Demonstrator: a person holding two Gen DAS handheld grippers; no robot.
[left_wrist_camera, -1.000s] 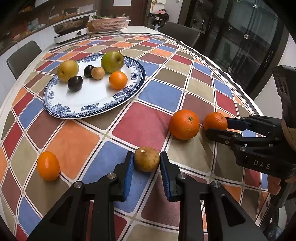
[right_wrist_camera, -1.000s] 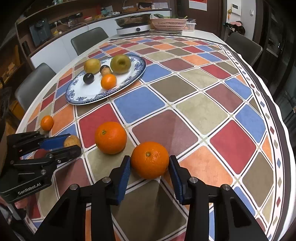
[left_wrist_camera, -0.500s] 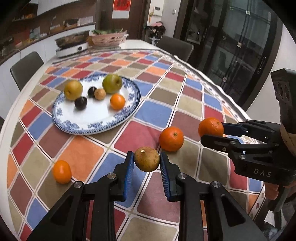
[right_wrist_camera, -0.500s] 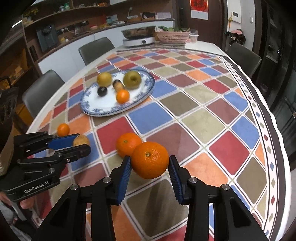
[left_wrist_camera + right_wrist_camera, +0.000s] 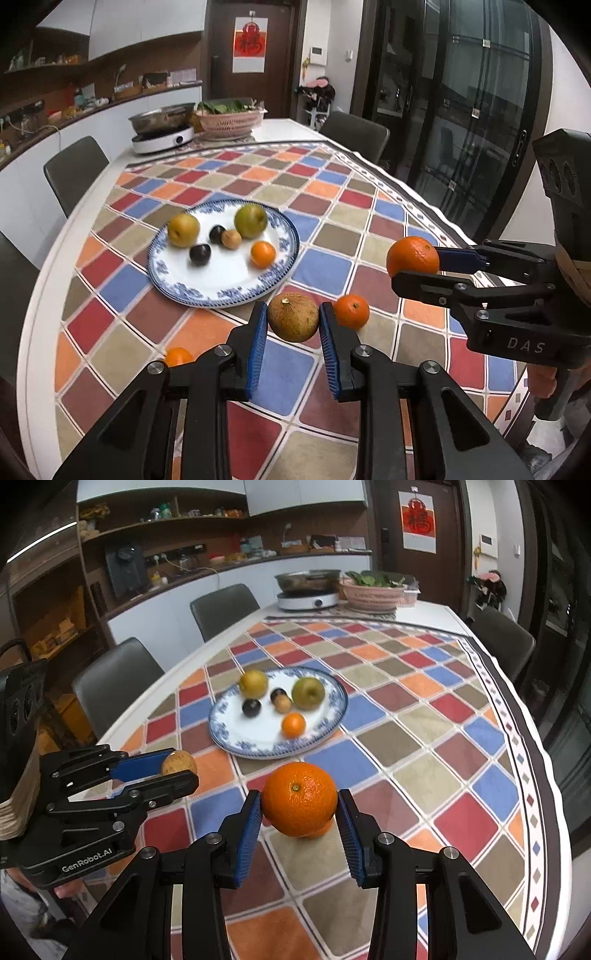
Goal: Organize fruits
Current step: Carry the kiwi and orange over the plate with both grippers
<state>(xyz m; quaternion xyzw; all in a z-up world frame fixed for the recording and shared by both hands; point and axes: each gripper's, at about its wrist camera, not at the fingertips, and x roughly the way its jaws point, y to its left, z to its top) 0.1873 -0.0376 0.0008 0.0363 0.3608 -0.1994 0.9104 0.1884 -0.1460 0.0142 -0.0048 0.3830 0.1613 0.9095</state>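
While the left gripper (image 5: 293,325) clamps 1 brown fruit (image 5: 293,316) at lower centre and the right gripper (image 5: 299,814) clamps 1 orange (image 5: 299,798), both are lifted off the checkered tablecloth (image 5: 325,240). 2 oranges lie loose: 1 (image 5: 351,311) just right of the brown fruit, 1 (image 5: 178,356) at lower left. Beyond, unobstructed, the blue-rimmed plate (image 5: 207,291) holds 6 fruits: 2 yellow-green, 2 dark, 1 brown, 1 orange.

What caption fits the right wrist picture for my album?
Right gripper holds an orange above the table; left gripper holds a brown fruit.

The plate (image 5: 284,258) holds six fruits; two oranges (image 5: 351,311) lie on the tablecloth (image 5: 332,240) nearer the camera.
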